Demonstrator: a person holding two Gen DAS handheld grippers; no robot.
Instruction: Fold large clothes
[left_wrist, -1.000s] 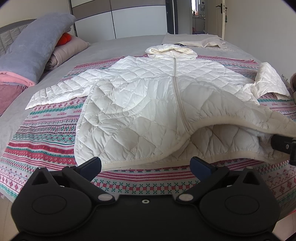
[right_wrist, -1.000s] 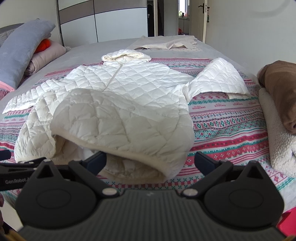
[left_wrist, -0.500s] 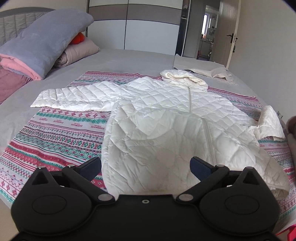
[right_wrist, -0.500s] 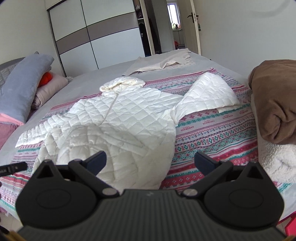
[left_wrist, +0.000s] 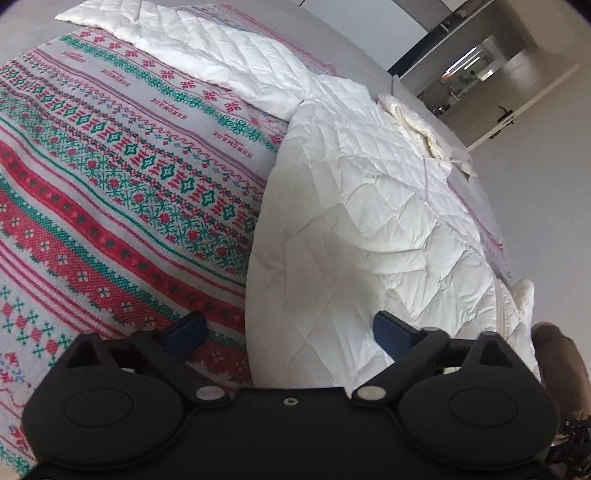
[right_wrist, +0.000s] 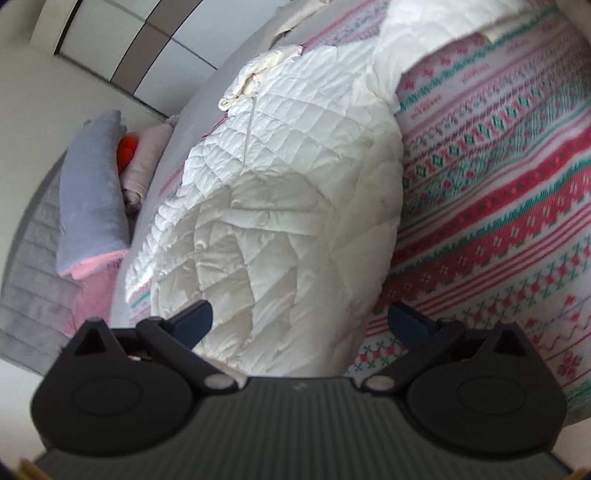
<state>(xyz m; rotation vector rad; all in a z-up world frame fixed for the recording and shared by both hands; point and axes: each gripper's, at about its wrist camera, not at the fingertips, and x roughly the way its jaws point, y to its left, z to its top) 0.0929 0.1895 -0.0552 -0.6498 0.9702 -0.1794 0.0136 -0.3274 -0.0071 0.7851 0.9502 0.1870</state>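
Note:
A white quilted hooded jacket (left_wrist: 369, 206) lies front up on a patterned red, green and white blanket (left_wrist: 110, 177) on the bed. Its lower part is folded up over the body. Its left sleeve (left_wrist: 207, 48) stretches out flat. My left gripper (left_wrist: 291, 332) is open and empty, tilted, just above the jacket's left folded edge. In the right wrist view the jacket (right_wrist: 288, 206) fills the middle. My right gripper (right_wrist: 299, 321) is open and empty, tilted, just above the jacket's right folded edge. The right sleeve (right_wrist: 436, 33) lies at the top.
Grey and pink pillows (right_wrist: 92, 184) with an orange item (right_wrist: 127, 151) are stacked at the bed's head. A brown blanket (left_wrist: 561, 362) lies at the bed's right side. A wardrobe (right_wrist: 140, 48) and a doorway (left_wrist: 476, 74) stand beyond the bed.
Both grippers have let go of the jacket's hem, now folded up onto the body. Both have dropped low and tilted, close over the folded jacket's left and right edges.

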